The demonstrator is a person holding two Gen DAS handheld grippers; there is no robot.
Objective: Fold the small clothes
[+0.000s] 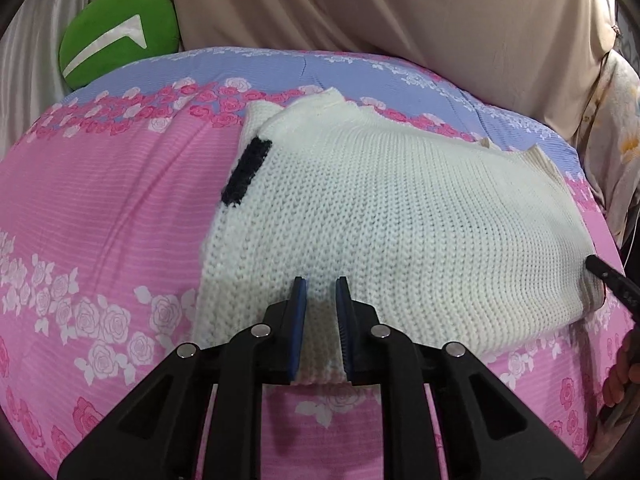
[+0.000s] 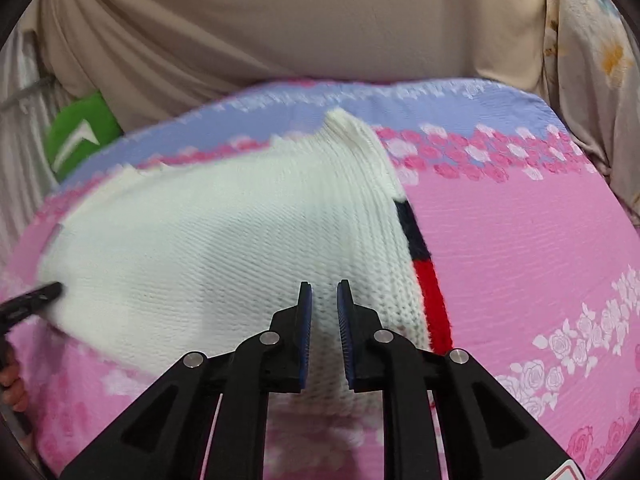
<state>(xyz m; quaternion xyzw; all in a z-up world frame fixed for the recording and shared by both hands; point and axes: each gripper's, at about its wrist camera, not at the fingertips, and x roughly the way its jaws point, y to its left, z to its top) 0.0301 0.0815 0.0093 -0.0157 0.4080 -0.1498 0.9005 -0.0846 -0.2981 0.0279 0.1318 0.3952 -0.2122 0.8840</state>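
A small white knit sweater [image 1: 400, 216] lies folded on the pink floral bedspread [image 1: 100, 208]. It has a dark patch [image 1: 246, 170] on its left side in the left wrist view. In the right wrist view the sweater [image 2: 224, 248] shows a dark and red stripe [image 2: 428, 280] along its right edge. My left gripper [image 1: 321, 282] is shut on the sweater's near edge, left of centre. My right gripper [image 2: 324, 286] is shut on the near edge by the striped side. Its tip also shows at the right of the left wrist view [image 1: 600, 268].
A green cushion [image 1: 120, 40] sits at the back left of the bed. Beige curtains [image 1: 400, 8] hang behind the bed, and a floral cloth [image 1: 616, 128] hangs at the right. The bedspread has a blue band [image 1: 360, 68] at the back.
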